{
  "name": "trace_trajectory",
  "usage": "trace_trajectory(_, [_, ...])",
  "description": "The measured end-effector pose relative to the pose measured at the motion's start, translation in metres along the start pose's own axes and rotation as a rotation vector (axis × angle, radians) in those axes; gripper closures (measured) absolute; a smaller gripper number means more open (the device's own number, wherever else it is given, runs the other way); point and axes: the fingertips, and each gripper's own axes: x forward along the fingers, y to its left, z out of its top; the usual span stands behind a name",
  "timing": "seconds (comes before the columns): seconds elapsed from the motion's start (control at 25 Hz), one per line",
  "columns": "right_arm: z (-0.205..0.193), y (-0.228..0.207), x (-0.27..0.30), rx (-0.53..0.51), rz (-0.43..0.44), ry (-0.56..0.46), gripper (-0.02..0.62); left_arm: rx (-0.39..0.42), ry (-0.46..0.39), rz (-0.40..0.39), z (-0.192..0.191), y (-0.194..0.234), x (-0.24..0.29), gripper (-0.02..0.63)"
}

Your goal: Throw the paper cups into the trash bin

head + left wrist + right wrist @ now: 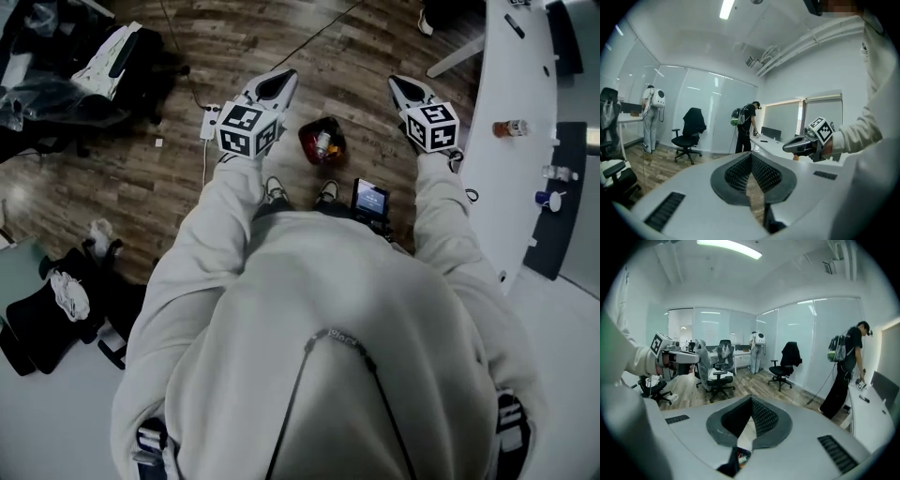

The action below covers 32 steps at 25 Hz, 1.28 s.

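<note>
A small trash bin (322,141) with a red liner stands on the wood floor just ahead of the person's shoes; something pale and orange lies inside it, too small to name. My left gripper (284,82) is held out above the floor to the bin's left, jaws shut and empty. My right gripper (398,86) hangs to the bin's right, jaws also shut with nothing between them. In each gripper view the dark ribbed pads (761,173) (764,418) meet at their tips. No paper cup shows in either gripper.
A long white desk (506,206) runs along the right, with a small bottle (509,128) and a blue item (544,198) on it. A power strip (208,122) lies on the floor at left. Black office chairs (689,133) and a person with a backpack (846,366) are farther off.
</note>
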Motion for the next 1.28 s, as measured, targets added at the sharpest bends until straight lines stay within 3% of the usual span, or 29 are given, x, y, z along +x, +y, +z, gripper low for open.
trace_trajectory(0.28, [0.112,-0.012,-0.055,-0.091,-0.101,-0.188,0.577,0.13,-0.111,-0.042,0.087,0.001,0.005,0.603])
trace_trajectory(0.52, [0.154,-0.065,-0.111,-0.06,-0.214,-0.326,0.577,0.175,-0.189,-0.079,0.138,-0.013,0.036,0.603])
trace_trajectory(0.72, [0.196,-0.08,-0.136,-0.067,-0.238,-0.404,0.577,0.222,-0.228,-0.129,0.182,-0.029,0.062,0.603])
trace_trajectory(1.28, [0.205,-0.065,-0.129,-0.077,-0.184,-0.448,0.577,0.256,-0.246,-0.197,0.204,-0.038,0.082,0.603])
